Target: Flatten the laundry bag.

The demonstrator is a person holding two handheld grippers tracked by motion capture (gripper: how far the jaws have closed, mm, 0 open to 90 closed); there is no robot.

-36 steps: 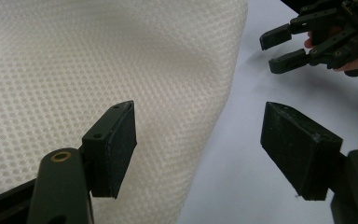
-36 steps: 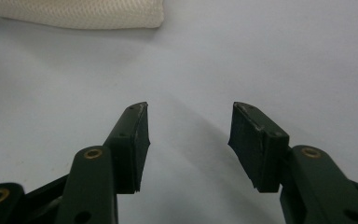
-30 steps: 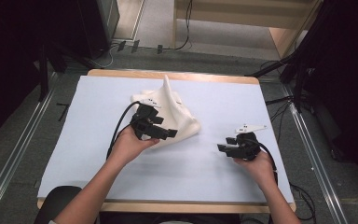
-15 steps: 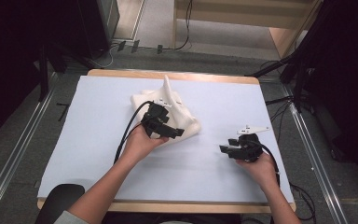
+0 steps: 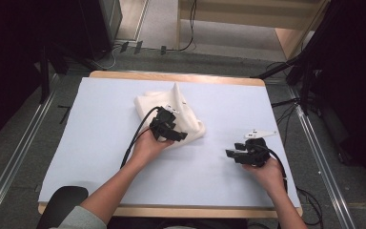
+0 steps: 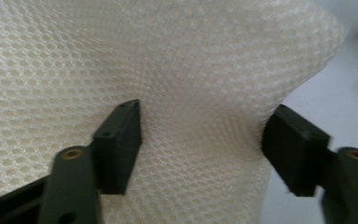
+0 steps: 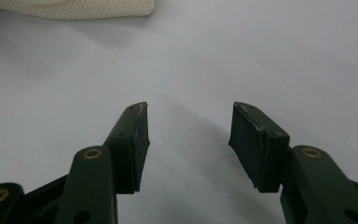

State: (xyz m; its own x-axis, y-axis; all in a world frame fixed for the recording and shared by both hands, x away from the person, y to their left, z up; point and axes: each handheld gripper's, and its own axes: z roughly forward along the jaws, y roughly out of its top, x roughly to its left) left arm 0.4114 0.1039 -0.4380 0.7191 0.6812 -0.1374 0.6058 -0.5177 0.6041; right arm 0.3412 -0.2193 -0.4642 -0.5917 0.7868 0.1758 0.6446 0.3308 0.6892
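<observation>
Right gripper (image 5: 232, 153): held in the right hand (image 5: 262, 168) near the table's front right, resting low over the sheet (image 5: 95, 143). In the right gripper view its jaws stand apart with nothing between them, bare sheet below and ahead; released. Grey plate (image 5: 259, 134) on top, cable trailing back along the forearm.

Left hand (image 5: 145, 145): comes in from the front edge, forearm angled up toward the table's middle, sleeve at the bottom of the high view.

Left gripper (image 5: 178, 136): held just beyond that hand, pushed against the near side of the cloth (image 5: 188, 119). In the left gripper view (image 6: 200, 144) the jaws are spread wide, one on each side of a bulging fold of cloth (image 6: 191, 70); the fold sits between them and presses on the inner faces, but the jaws are not clamped together. Open around the fold. Black cable (image 5: 136, 136) loops from it back past the wrist.

Cloth: cream-white mesh with a honeycomb weave, bunched in a loose heap at the table's middle, slightly toward the far side. One corner stands up in a peak at the far end. Its edge (image 7: 74, 8) also lies at the top of the right gripper view, well apart from those jaws.

Sheet: pale blue, covering nearly the whole top.

Table (image 5: 171, 75): wooden rim visible along the far and front edges.
</observation>
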